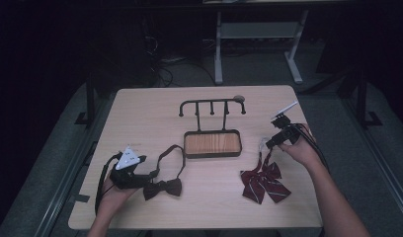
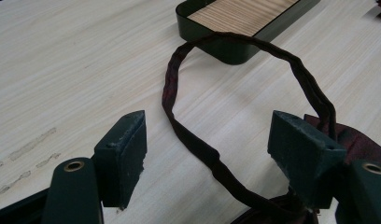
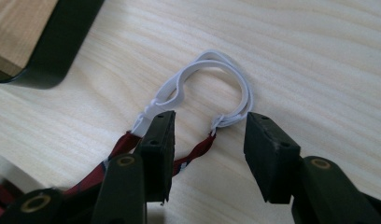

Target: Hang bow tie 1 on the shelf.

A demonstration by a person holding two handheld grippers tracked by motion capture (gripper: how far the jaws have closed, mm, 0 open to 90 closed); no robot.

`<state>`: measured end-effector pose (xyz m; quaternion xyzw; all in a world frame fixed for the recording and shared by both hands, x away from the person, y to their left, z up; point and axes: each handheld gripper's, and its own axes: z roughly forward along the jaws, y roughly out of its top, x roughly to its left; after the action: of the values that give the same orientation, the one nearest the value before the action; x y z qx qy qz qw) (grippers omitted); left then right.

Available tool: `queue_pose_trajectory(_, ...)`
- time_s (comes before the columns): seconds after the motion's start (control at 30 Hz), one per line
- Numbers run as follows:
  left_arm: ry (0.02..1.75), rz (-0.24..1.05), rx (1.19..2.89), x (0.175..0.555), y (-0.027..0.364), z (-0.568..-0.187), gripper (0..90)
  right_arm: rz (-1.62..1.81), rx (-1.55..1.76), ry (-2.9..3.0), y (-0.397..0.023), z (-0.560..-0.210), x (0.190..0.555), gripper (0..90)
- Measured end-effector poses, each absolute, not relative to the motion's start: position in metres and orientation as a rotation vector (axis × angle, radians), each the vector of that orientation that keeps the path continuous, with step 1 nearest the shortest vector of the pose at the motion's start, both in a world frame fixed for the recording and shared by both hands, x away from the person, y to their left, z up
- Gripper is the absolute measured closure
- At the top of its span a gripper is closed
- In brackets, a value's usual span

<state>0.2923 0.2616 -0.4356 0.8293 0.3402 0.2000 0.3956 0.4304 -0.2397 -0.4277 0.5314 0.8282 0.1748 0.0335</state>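
Pale wood surface; right tool gaping over striped bow tie's white strap, left tool unclenched around dark bow tie's loop.

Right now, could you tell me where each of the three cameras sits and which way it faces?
High view: above the person's side of the table, looking forward and down; both forearms, left gripper and right gripper show.
Left gripper view: on the left gripper, looking along its open jaws at the dark bow tie's strap loop and the tray.
Right gripper view: on the right gripper, looking down at the striped bow tie's white strap, jaws apart.
Shared: both gripper views catch the tray.
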Motion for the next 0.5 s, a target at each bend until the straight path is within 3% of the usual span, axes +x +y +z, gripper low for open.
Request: queue_pose_trajectory(0.5,0.858,0.506,2.102,0.2924,0.2612,-0.4357,28.8,0.438,1.642,2.543,-0.2322,-0.4362,0.4347,69.8)
